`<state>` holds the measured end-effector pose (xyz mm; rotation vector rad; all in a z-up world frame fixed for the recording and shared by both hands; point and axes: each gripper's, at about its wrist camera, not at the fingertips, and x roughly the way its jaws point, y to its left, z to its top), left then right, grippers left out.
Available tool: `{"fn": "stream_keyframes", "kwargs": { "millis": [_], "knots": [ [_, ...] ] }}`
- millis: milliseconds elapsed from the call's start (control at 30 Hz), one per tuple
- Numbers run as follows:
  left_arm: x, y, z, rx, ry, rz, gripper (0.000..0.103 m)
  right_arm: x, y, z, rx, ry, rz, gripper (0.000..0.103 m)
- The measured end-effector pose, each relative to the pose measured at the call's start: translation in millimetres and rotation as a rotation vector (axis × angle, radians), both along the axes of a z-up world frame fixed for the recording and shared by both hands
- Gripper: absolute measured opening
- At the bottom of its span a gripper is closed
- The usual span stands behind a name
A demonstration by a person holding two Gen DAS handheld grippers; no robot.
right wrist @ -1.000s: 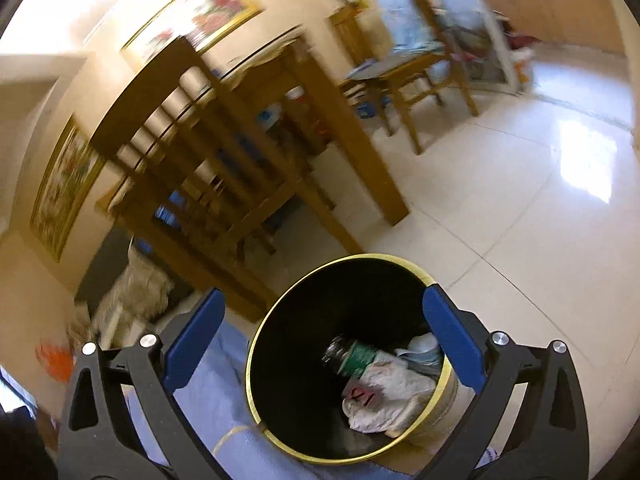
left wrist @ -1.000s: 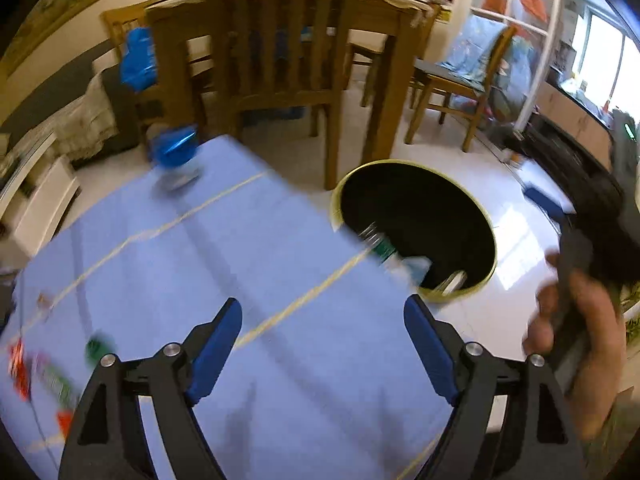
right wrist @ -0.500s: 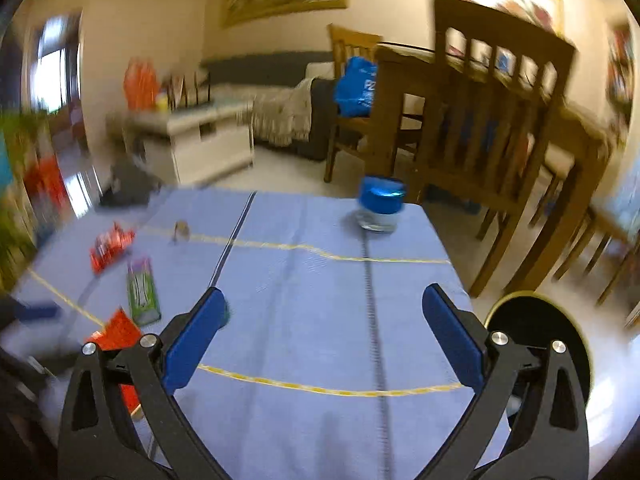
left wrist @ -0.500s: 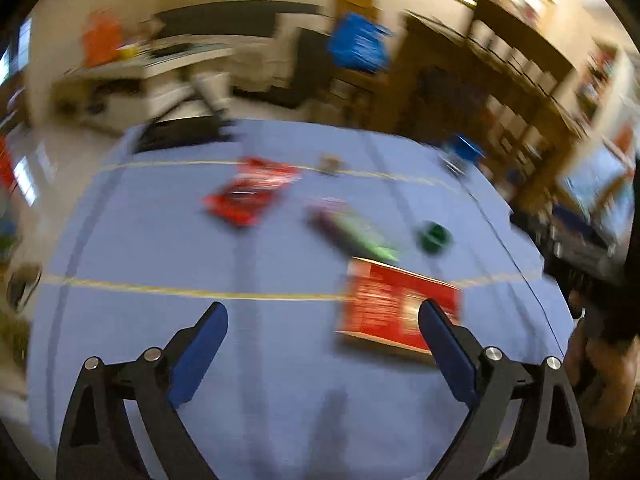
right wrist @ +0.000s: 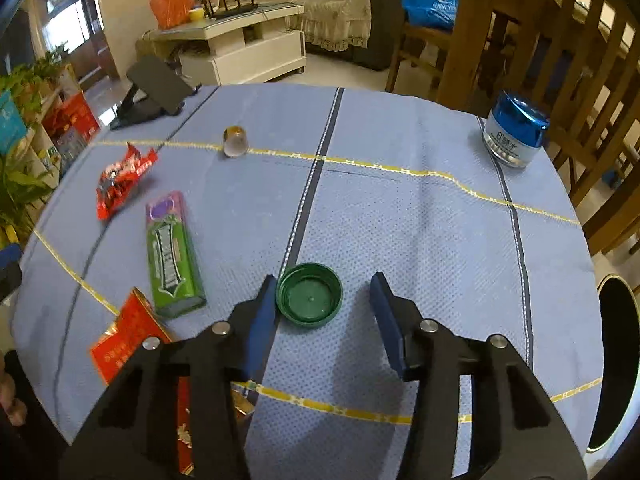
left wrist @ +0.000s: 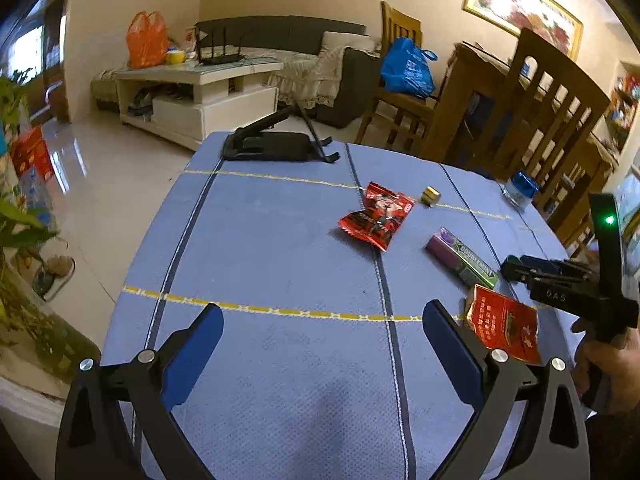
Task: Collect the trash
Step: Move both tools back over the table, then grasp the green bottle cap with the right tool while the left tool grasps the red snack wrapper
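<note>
A green bottle cap lies open side up on the blue tablecloth, between the fingers of my right gripper, which is open around it with the left finger close against its rim. My left gripper is open and empty over the cloth. A red flat packet, a green and purple gum pack, a red snack wrapper and a small gold-capped piece lie on the table.
A blue-lidded jar stands at the far right of the table. A black phone stand sits at the far edge. The black bin's yellow rim shows off the table's right side. Wooden chairs stand behind.
Both grippers swung from the bin back over the table. My right gripper has come down around the green cap and its fingers have narrowed. My left gripper stays open.
</note>
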<state>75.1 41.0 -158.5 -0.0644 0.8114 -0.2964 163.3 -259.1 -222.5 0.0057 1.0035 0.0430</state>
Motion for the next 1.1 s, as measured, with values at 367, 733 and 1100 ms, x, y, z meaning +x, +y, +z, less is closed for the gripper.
{"fn": "stream_keyframes", "kwargs": {
  "millis": [367,733,1100],
  "knots": [
    [55.7,-57.1,-3.4,0.062,0.023,-0.213,0.096,-42.2,-42.7,22.3,0.14,-0.089,-0.022,0.032],
    [134.9,-85.3,-35.1,0.221,0.128,-0.179,0.08,-68.3,-79.7,40.7,0.179,-0.231,-0.07,0.032],
    [96.6,-55.5,-13.6,0.091,0.098,-0.05,0.024,-70.9,-86.0,50.8,0.182,-0.289,-0.094,0.032]
  ]
}}
